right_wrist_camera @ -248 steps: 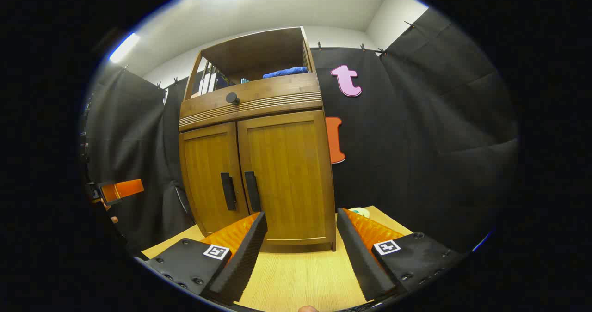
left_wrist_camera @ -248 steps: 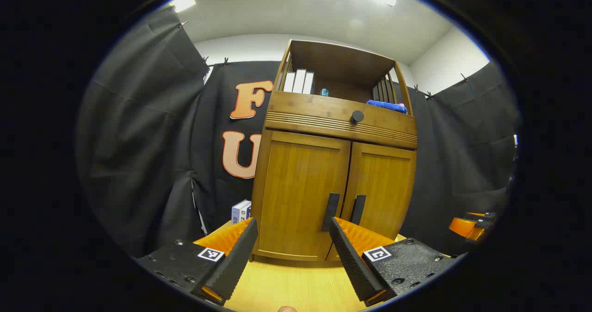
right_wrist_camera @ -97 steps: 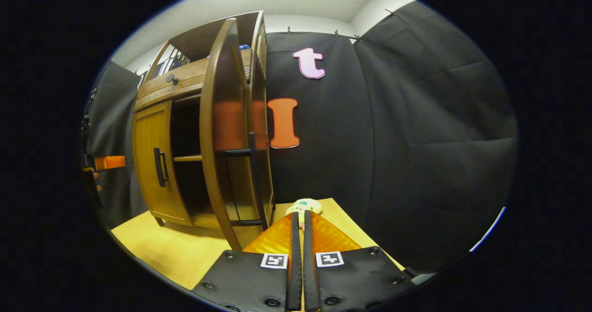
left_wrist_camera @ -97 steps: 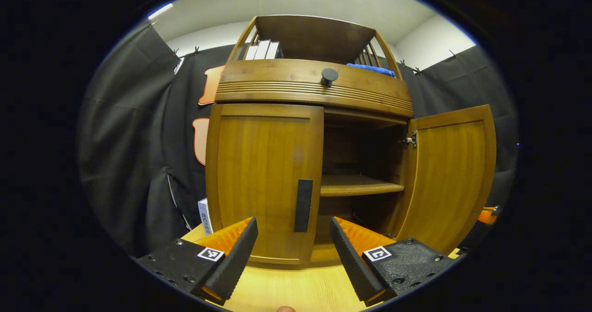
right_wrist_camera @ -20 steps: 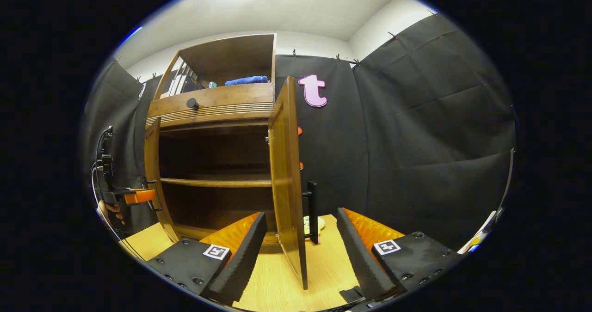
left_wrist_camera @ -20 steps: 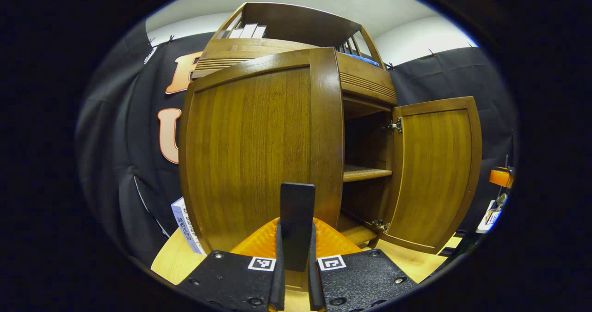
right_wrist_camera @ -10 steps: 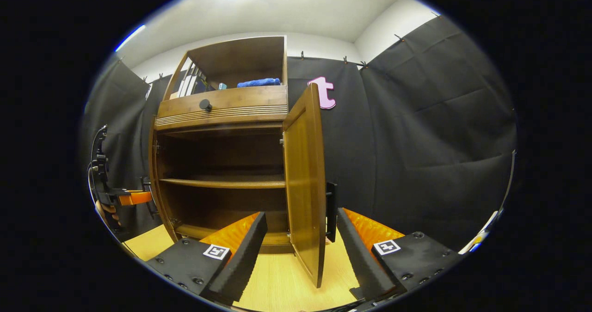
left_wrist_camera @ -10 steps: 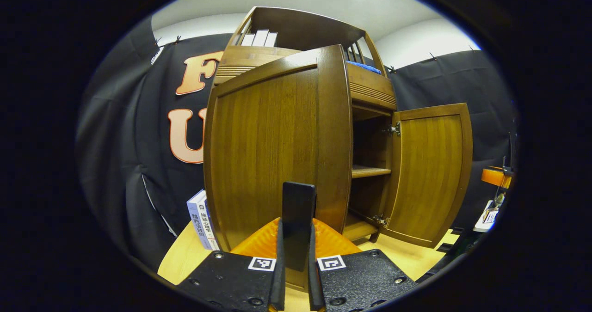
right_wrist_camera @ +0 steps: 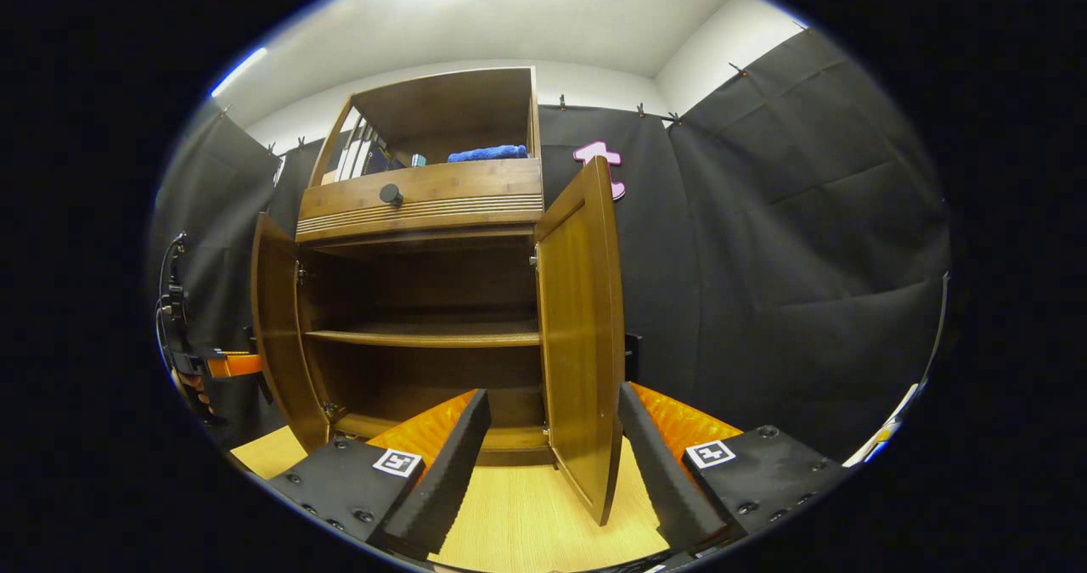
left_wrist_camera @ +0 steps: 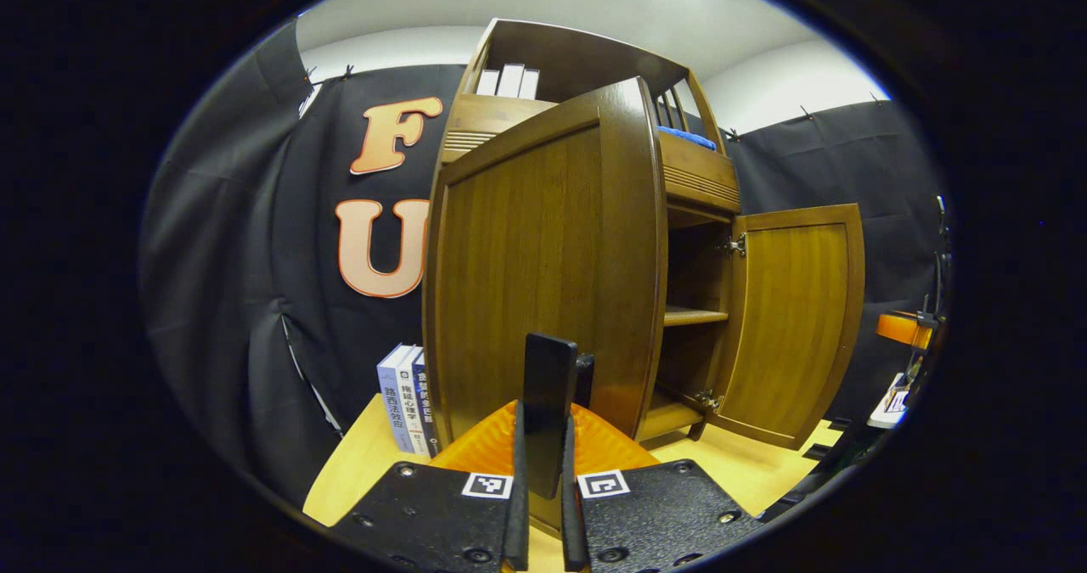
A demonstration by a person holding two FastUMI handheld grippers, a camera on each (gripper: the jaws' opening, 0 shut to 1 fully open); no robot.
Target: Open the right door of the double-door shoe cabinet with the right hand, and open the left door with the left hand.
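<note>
Left tongs [left_wrist_camera: 538, 505] clamped narrow on the dark handle [left_wrist_camera: 548, 403] of the left door [left_wrist_camera: 543, 276], at that door's free edge, swung well out from the shoe cabinet [right_wrist_camera: 425, 208]. Right tongs [right_wrist_camera: 548, 463] spread wide, holding nothing, just in front of the right door [right_wrist_camera: 579, 335], likewise swung out from the cabinet. Both doors judged stiff, solid wood, fairly light on their hinges; best gripped by the handle, far from the hinge, and drawn along the arc. Cabinet standing on the counter [right_wrist_camera: 518, 530], books [left_wrist_camera: 406, 399] beside it.
</note>
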